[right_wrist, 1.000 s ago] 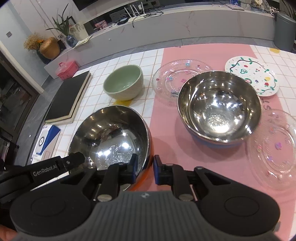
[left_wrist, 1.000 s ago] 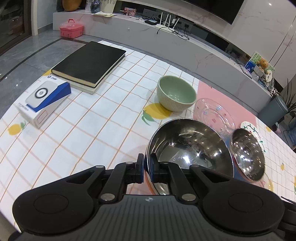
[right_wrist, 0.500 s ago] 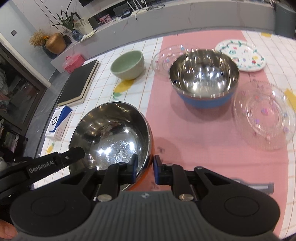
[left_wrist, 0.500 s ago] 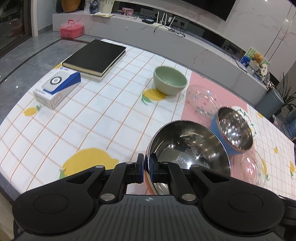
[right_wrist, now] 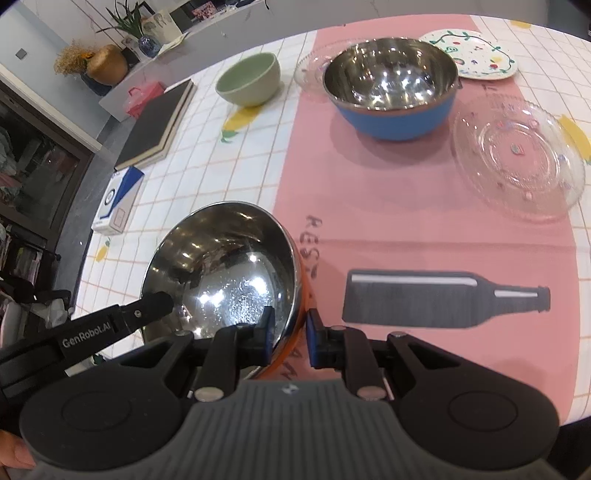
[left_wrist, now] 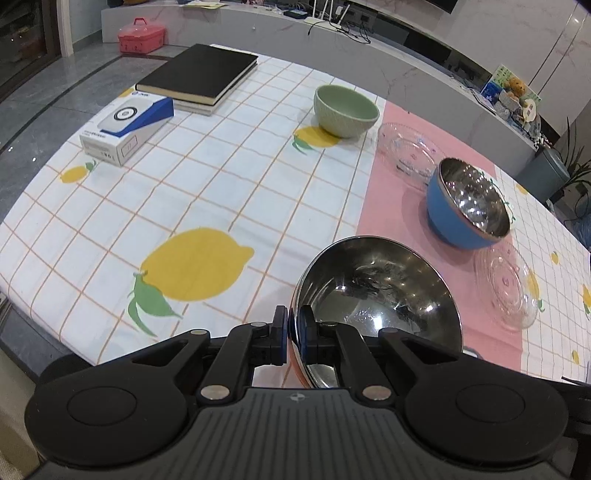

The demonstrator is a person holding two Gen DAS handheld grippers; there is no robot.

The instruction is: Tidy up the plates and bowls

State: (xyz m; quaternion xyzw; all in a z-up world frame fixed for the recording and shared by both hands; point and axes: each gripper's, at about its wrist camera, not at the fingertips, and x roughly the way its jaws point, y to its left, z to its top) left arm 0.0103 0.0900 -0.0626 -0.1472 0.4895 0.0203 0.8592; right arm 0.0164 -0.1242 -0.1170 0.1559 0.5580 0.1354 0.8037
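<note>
A steel bowl with an orange outside [left_wrist: 376,291] [right_wrist: 229,273] is held above the table's near edge by both grippers. My left gripper [left_wrist: 292,334] is shut on its left rim. My right gripper [right_wrist: 290,332] is shut on its right rim. A blue steel bowl [left_wrist: 465,206] [right_wrist: 391,92] stands on the pink mat. A green bowl [left_wrist: 345,110] [right_wrist: 248,83] stands farther back. One clear glass plate [left_wrist: 410,155] lies behind the blue bowl, another [right_wrist: 517,155] [left_wrist: 506,288] to its right. A white painted plate [right_wrist: 472,55] lies at the far right.
Black books [left_wrist: 199,74] and a white and blue box [left_wrist: 127,125] lie at the far left of the checked lemon tablecloth [left_wrist: 207,192]. A bottle picture [right_wrist: 443,299] is printed on the pink mat [right_wrist: 406,192]. A pink box [left_wrist: 140,35] sits on the floor beyond.
Both grippers have lifted the orange steel bowl and drawn it back toward the near edge. The other bowls and plates now look farther away and have not moved.
</note>
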